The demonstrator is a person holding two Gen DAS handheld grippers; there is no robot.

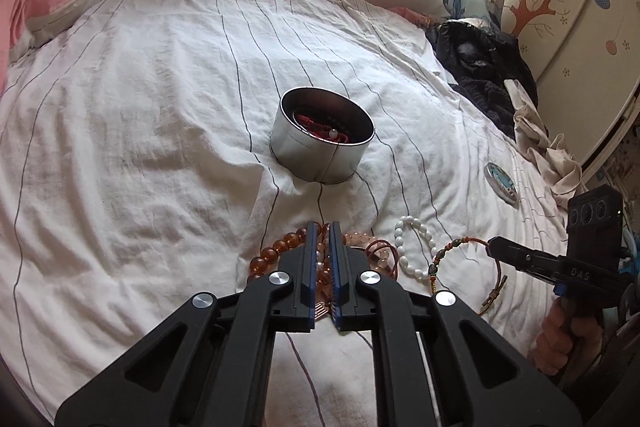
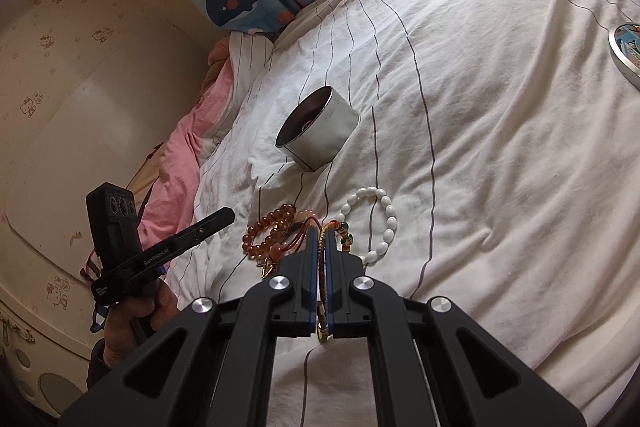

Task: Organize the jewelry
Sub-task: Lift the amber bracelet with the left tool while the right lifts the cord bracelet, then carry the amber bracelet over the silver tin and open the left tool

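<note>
Where legible, "GenRobot.AI" on left gripper (image 2: 230, 215)

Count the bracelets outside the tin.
4 clear: amber beads; pale pink beads beside them; white oval beads further right; braided cord bracelet, pinched in the right gripper. The tangle by the amber ones may hide more.

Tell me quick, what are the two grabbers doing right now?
Left gripper: shut, with a pale bead strand between its fingers.
Right gripper: shut on the braided cord bracelet.
</note>
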